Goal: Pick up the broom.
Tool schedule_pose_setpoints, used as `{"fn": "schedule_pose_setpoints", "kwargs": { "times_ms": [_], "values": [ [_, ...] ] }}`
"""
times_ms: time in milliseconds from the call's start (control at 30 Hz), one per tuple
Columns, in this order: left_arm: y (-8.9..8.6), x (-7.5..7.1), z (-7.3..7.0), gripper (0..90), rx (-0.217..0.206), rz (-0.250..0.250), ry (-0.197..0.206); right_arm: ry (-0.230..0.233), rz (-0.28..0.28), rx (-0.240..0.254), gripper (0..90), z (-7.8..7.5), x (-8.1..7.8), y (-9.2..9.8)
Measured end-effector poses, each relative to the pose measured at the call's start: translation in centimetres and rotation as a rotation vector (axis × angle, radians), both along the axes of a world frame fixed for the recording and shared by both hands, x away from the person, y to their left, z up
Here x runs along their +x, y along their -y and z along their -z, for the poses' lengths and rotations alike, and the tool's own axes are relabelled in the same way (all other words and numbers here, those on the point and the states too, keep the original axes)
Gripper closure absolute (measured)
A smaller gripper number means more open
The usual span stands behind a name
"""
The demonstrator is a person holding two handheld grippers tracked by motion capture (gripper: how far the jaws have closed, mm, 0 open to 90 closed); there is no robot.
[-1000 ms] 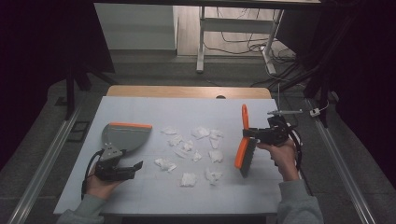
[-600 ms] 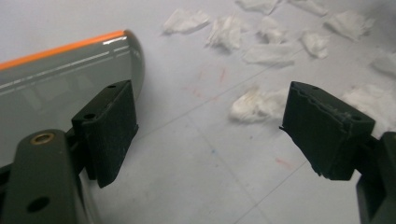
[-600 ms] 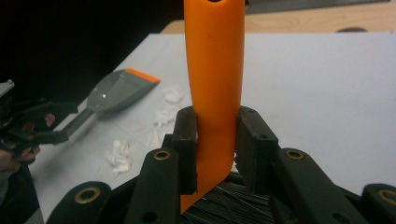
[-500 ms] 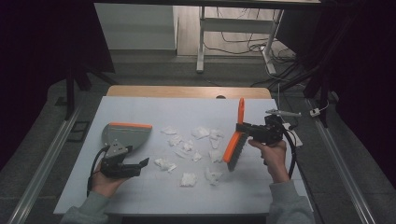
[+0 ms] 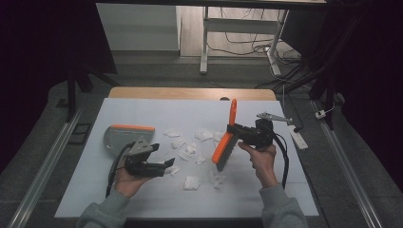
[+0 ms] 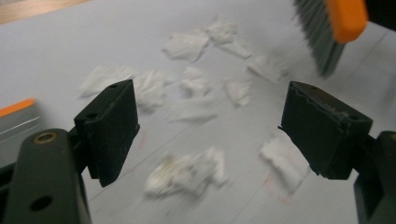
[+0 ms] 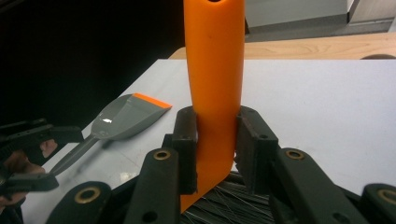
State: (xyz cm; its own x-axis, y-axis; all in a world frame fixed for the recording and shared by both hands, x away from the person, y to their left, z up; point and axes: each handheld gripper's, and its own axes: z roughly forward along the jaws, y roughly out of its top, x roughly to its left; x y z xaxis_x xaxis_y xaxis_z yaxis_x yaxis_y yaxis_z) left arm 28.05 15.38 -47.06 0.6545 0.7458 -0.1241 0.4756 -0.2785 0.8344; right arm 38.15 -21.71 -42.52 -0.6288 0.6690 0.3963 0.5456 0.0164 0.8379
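An orange hand brush (image 5: 222, 147) with grey bristles is tilted above the white table, bristles down. My right gripper (image 5: 231, 130) is shut on its handle (image 7: 215, 70), and the pads (image 7: 187, 149) press on both sides. Several torn white paper scraps (image 5: 190, 149) lie scattered at the table's middle. My left gripper (image 5: 168, 164) hovers open left of the scraps with nothing held. Between its jaws in the left gripper view (image 6: 210, 126) the scraps (image 6: 187, 172) lie on the table, and the brush bristles (image 6: 322, 42) hang at the top right. A grey dustpan (image 5: 126, 135) with an orange lip rests flat at the left.
The white tabletop (image 5: 142, 109) ends in a wooden strip (image 5: 190, 92) at the far side. A small metal tool (image 5: 273, 116) and a white bar (image 5: 299, 137) lie by the right edge. In the right gripper view the dustpan (image 7: 126, 116) points its handle at the left hand.
The right gripper has carried the brush left, over the scraps. The left gripper has moved right and lifted a little, from beside the dustpan handle to the scraps' left edge.
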Motion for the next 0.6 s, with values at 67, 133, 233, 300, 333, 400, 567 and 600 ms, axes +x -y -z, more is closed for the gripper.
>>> {"fn": "schedule_pose_setpoints", "kwargs": {
  "times_ms": [67,133,233,300,333,400,567,600],
  "values": [
    [1.1,0.3,-0.2,19.6,0.000,0.023,0.004,0.002,0.002,0.001,70.7,0.0,-0.1,-0.1],
    [2.2,0.4,-0.4,19.6,-0.001,0.047,0.006,0.008,0.003,-0.003,70.6,0.2,-0.3,-0.6],
    [3.7,0.6,-0.6,19.6,0.004,0.081,0.009,0.013,0.006,0.002,70.6,0.4,-0.4,-1.0],
    [4.5,0.7,-0.8,19.6,0.006,0.097,0.013,0.017,0.008,0.006,70.6,0.5,-0.4,-1.1],
    [4.8,0.8,-0.9,19.6,0.008,0.102,0.014,0.012,0.008,0.011,70.6,0.7,-0.5,-1.4],
    [5.4,1.0,-1.0,19.6,0.007,0.109,0.018,0.018,0.014,0.011,70.7,0.7,-0.5,-1.6],
    [6.9,1.4,-1.2,19.7,-0.005,0.133,0.018,0.046,0.031,0.053,70.6,0.4,-1.0,-2.0],
    [7.2,1.4,-1.2,19.7,-0.002,0.142,0.018,0.046,0.031,0.053,70.6,0.4,-1.0,-2.0]
  ]
}}
